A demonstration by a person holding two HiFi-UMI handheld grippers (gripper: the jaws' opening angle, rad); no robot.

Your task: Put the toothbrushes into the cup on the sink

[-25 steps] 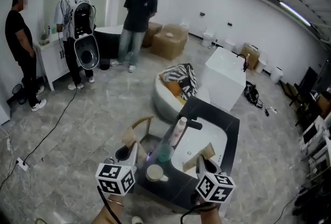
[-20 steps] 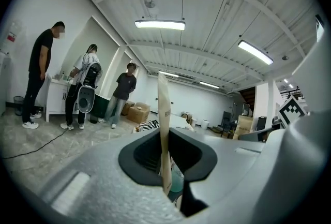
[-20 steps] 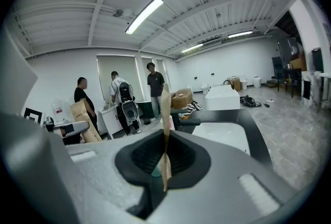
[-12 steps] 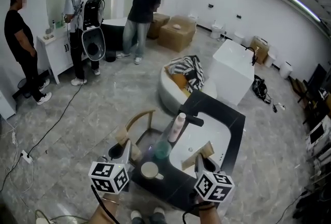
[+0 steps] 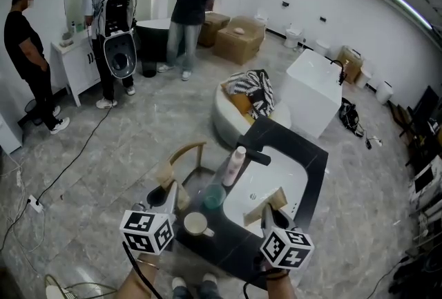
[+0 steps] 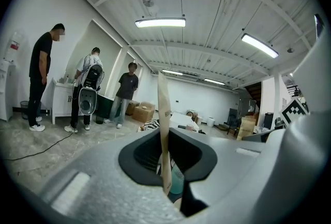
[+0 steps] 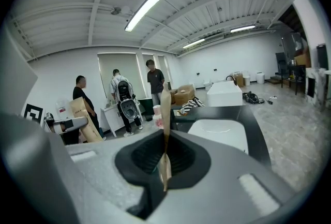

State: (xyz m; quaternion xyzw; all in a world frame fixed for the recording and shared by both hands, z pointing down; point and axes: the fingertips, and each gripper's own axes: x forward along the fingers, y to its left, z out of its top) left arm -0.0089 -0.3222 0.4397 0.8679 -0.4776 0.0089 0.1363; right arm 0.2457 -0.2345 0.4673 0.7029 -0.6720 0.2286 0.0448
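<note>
A white cup (image 5: 196,224) stands on the black sink counter (image 5: 304,152), with a teal cup (image 5: 214,196) just behind it. My left gripper (image 5: 168,197) is shut on a flat brown paper toothbrush packet (image 5: 165,176), a little left of the cups. In the left gripper view that toothbrush packet (image 6: 164,135) stands edge-on between the jaws of the left gripper (image 6: 165,166). My right gripper (image 5: 268,216) is shut on a second packet (image 5: 272,200) over the white basin (image 5: 266,187). The same second packet (image 7: 165,130) rises upright from the right gripper (image 7: 164,162).
A pink-and-white bottle (image 5: 236,165) and a black faucet (image 5: 260,157) stand at the basin's far rim. A wooden chair (image 5: 185,156) is left of the counter. Beyond are a round white tub (image 5: 228,121) with striped cloth and a white block (image 5: 311,94). Three people (image 5: 186,7) stand far left.
Both grippers keep their packets and stay near the counter's front edge. The head view has drifted slightly, so the counter and cups sit a little further left.
</note>
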